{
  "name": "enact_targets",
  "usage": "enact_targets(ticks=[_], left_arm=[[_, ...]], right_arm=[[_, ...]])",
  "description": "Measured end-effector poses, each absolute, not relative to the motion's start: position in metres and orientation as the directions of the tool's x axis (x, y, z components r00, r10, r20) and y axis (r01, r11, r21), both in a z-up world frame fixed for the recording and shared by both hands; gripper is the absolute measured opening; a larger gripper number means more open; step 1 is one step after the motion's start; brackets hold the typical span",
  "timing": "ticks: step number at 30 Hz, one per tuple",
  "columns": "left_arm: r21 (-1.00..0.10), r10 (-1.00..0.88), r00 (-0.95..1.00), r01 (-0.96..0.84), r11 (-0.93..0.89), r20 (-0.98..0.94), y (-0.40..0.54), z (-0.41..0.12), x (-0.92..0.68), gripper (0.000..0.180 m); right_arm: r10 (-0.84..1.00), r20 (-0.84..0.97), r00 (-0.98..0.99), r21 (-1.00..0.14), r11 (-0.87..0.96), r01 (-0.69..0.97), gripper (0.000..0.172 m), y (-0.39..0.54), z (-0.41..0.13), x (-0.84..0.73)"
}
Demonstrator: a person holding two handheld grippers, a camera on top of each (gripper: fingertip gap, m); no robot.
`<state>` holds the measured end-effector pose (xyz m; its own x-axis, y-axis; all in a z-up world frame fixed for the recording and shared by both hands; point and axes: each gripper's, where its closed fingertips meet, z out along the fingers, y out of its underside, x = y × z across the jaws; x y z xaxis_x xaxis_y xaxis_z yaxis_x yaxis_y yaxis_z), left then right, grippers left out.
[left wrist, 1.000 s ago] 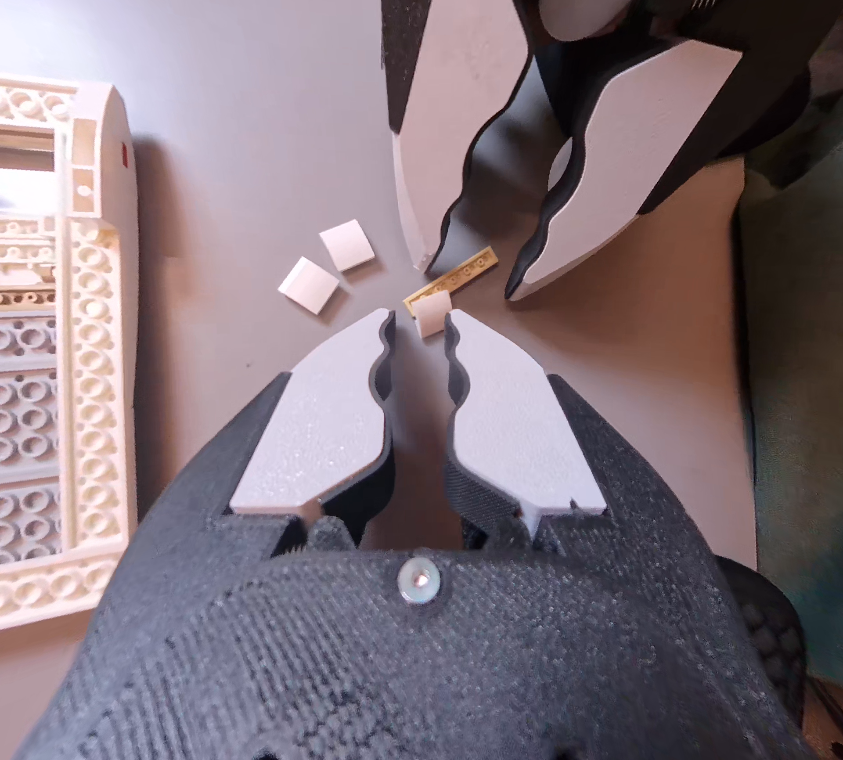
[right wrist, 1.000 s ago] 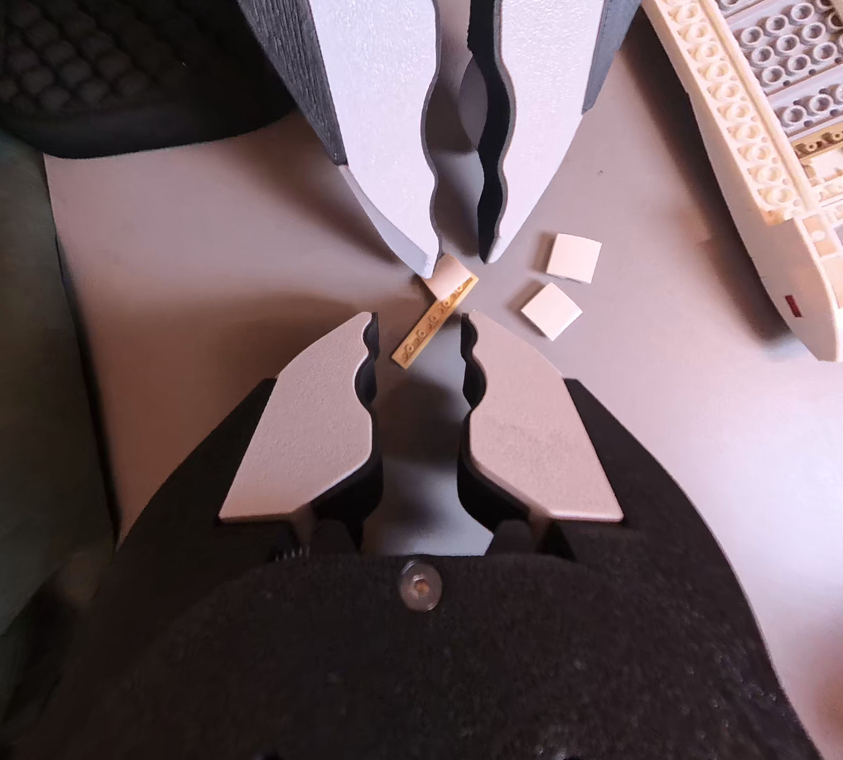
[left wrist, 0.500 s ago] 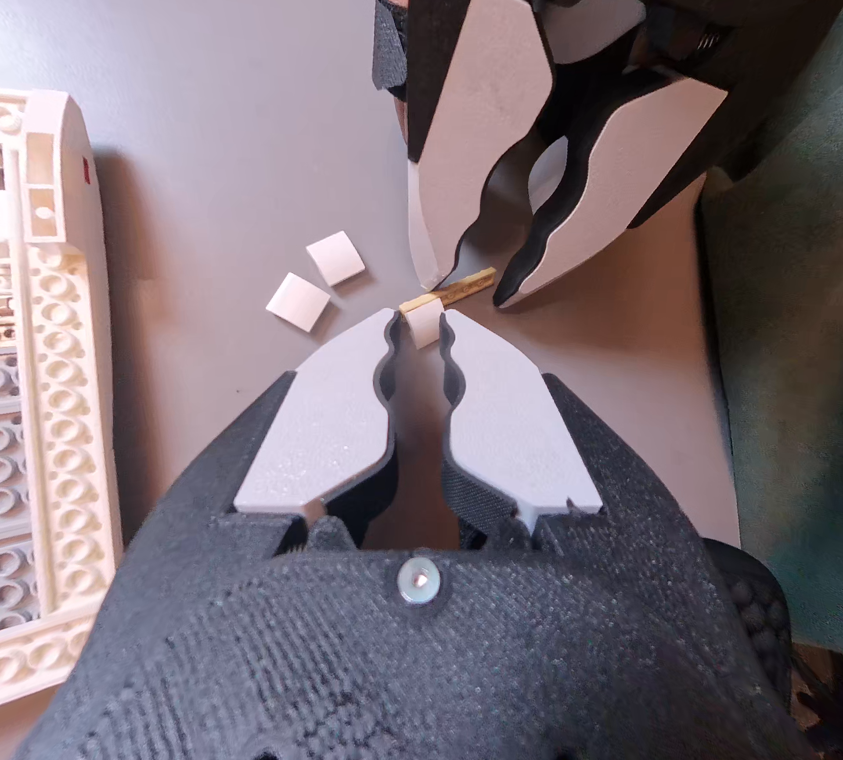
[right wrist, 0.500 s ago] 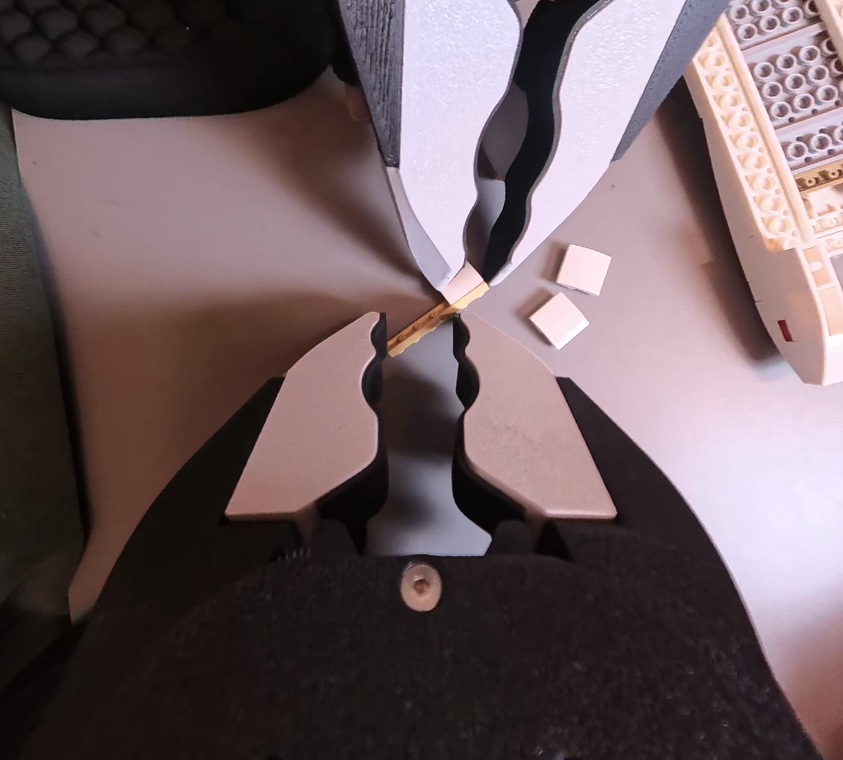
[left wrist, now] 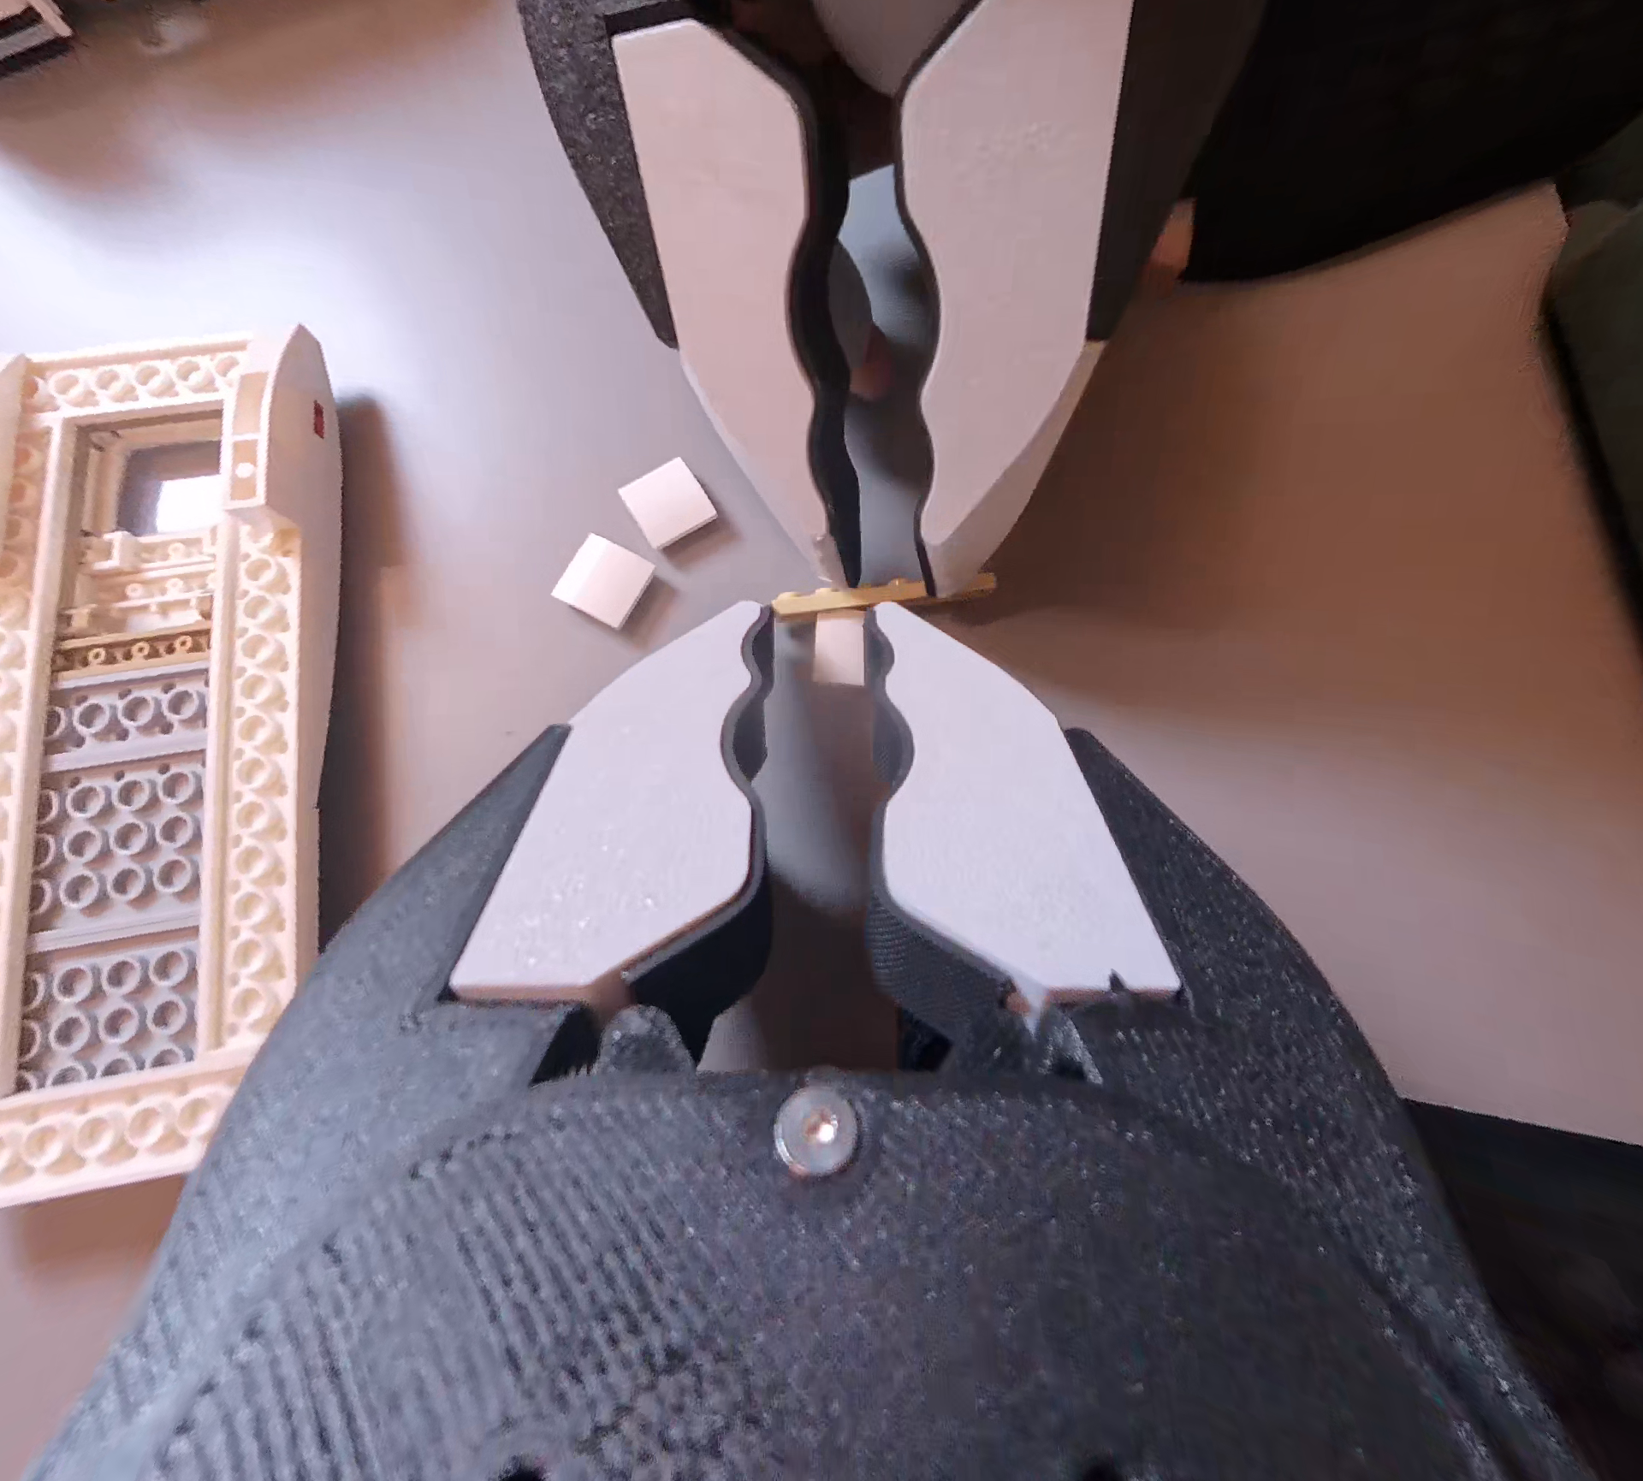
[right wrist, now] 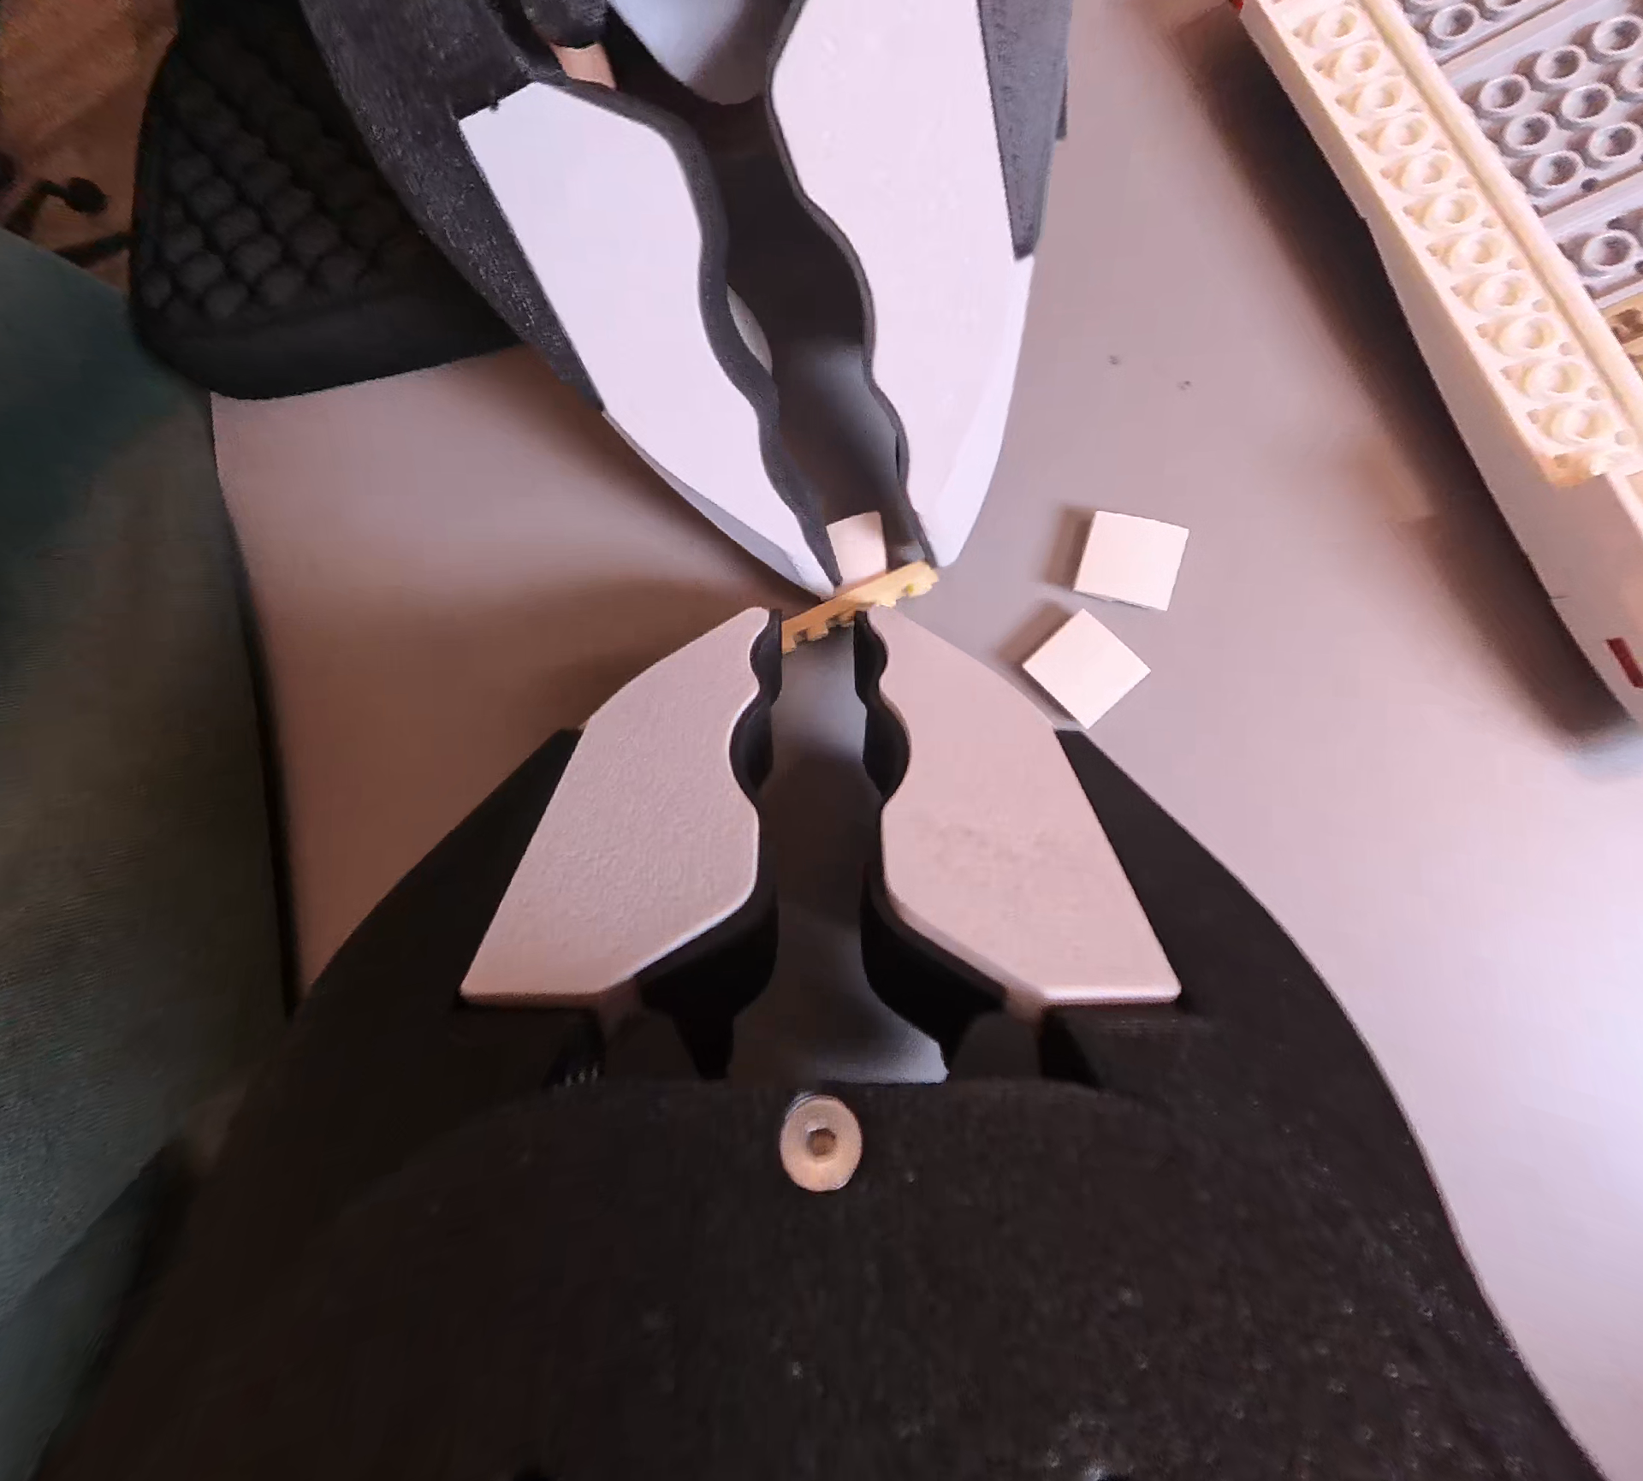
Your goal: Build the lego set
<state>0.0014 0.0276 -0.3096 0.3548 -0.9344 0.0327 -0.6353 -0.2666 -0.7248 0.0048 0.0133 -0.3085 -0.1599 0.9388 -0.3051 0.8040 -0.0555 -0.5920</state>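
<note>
Looking at the two tips, what is held, and why nose to nose? (Observer)

My left gripper [left wrist: 822, 620] is narrow, its fingers closed on a small white tile [left wrist: 840, 652] that sits against a thin tan plate [left wrist: 818, 599]. My right gripper [right wrist: 818, 629] is also narrow, with one end of that plate between its fingertips. I judge that they face each other so that each steadies one half of the joined pair, just above the grey table [left wrist: 1245, 638]. (Operator)

What stays unclear? (Observer)

I cannot tell whether my right pads press the plate. The plate crosses them at a slant and hides the contact, and the seam between tile and plate is blurred. Two loose white tiles [left wrist: 667, 500] lie just beside the tips. The white brick-built model [left wrist: 267, 638] is well apart and cut off by the frame edge. (Operator)
</note>
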Motion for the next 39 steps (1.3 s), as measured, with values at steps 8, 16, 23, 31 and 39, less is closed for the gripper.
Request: enact_targets(ticks=[8,16,23,31,39], left_arm=[[-0.688,-0.934,0.355,-0.671,-0.276,0.029,0.019,-0.308,-0.008,0.025],[-0.624,-0.937,0.324,-0.707,-0.333,0.132,0.006,-0.315,-0.008,0.018],[-0.647,-0.93,0.365,-0.702,-0.299,0.035,0.007,-0.315,-0.012,0.006],[-0.788,-0.907,0.411,-0.527,-0.318,0.091,0.005,-0.299,-0.02,0.006],[-0.887,-0.872,0.438,-0.282,-0.366,0.22,0.018,-0.265,-0.024,0.006]], right_arm=[[0.949,-0.268,-0.165,-0.562,-0.015,0.827,0.019,0.015,-0.311,0.007],[0.973,-0.168,-0.157,-0.538,0.043,0.842,0.02,0.019,-0.315,0.002],[0.972,-0.164,-0.169,-0.544,0.054,0.837,0.013,0.019,-0.315,-0.003],[0.956,-0.027,-0.292,-0.683,0.195,0.704,0.004,0.016,-0.307,-0.013],[0.967,0.041,-0.25,-0.84,0.169,0.516,0.004,0.029,-0.271,-0.021]])
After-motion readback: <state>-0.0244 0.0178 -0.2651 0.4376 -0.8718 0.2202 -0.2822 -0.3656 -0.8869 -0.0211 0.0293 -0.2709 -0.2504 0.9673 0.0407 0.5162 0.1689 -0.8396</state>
